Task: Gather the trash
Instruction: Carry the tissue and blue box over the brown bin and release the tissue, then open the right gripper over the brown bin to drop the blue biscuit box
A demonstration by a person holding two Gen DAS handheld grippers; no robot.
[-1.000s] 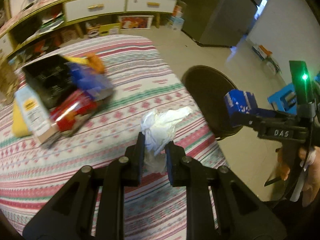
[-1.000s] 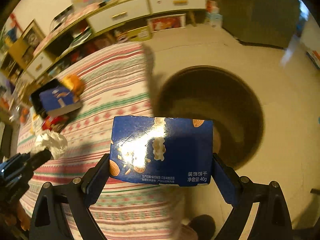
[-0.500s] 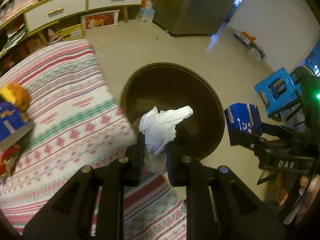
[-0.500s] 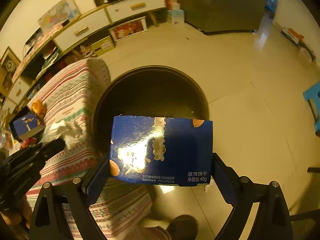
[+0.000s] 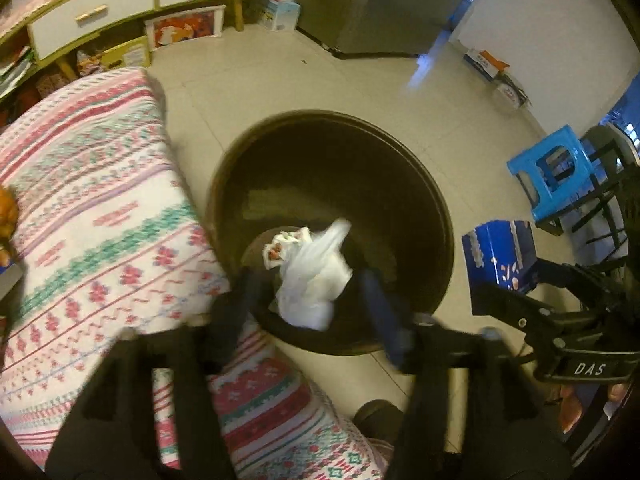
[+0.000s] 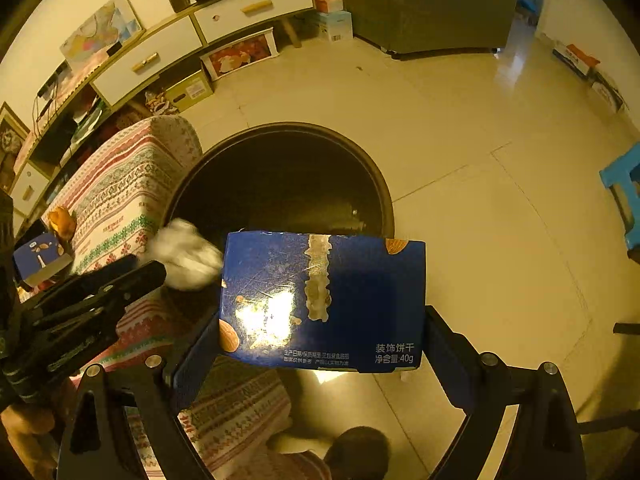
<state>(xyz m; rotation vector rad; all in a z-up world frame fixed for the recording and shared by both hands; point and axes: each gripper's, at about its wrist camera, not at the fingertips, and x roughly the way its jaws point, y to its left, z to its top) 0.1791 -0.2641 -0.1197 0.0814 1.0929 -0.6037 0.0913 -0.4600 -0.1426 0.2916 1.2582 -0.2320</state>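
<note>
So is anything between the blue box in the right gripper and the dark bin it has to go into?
Nothing visible. The blue box, clamped in the right gripper, hangs by the bin's near rim, and the bin mouth is open. The white wad sits between the left gripper's opening jaws, off to the side.

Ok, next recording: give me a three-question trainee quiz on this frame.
1. True or false: the right hand-held gripper grips a blue box.
2. What lies between the left hand-held gripper and its opening jaws? A) crumpled white tissue B) a can
3. Fill in: the tissue is above the dark round ____.

Key: 1 true; 2 A; 3 bin.
</note>
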